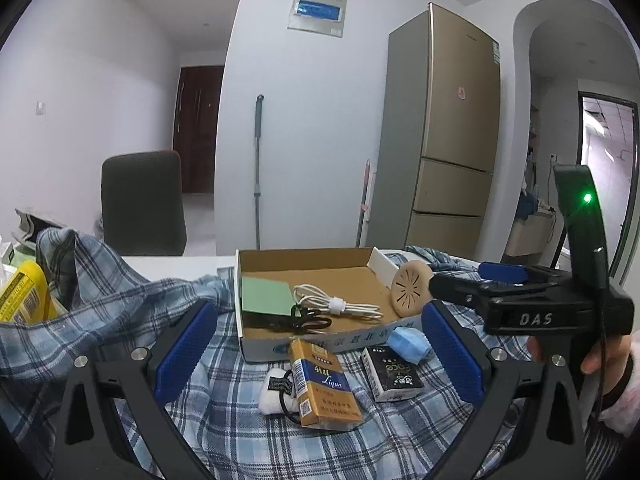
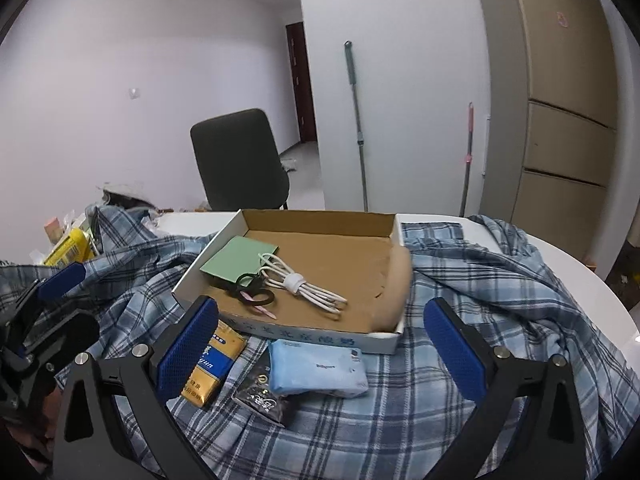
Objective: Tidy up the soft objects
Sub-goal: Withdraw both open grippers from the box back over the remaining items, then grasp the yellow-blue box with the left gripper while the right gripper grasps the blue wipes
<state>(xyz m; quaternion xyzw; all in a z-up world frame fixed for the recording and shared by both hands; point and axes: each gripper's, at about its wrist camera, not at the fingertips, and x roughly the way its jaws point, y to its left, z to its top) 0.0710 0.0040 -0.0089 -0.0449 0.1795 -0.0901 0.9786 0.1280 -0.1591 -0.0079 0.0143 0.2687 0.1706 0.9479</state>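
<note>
Both claws hover released and empty over a rumpled plaid shirt [image 2: 460, 280] spread across the white surface [image 2: 580, 264]. The left claw [image 1: 320, 344] points at a glossy orange pack [image 1: 326, 384]; the right claw [image 2: 320, 344] points at a soft blue tissue pack [image 2: 316, 372], lying just near of the box [image 2: 320, 338]. That pillowy pack looks like the next pick: I'd approach squarely across its short width, close gently so the film doesn't slip, and lift clear of the box wall. The shallow cardboard box holds a coiled white cable [image 2: 304, 284], black scissors [image 2: 256, 296] and a flat green card [image 2: 236, 258]. A black sachet [image 2: 264, 400] touches the pack's near left corner.
</note>
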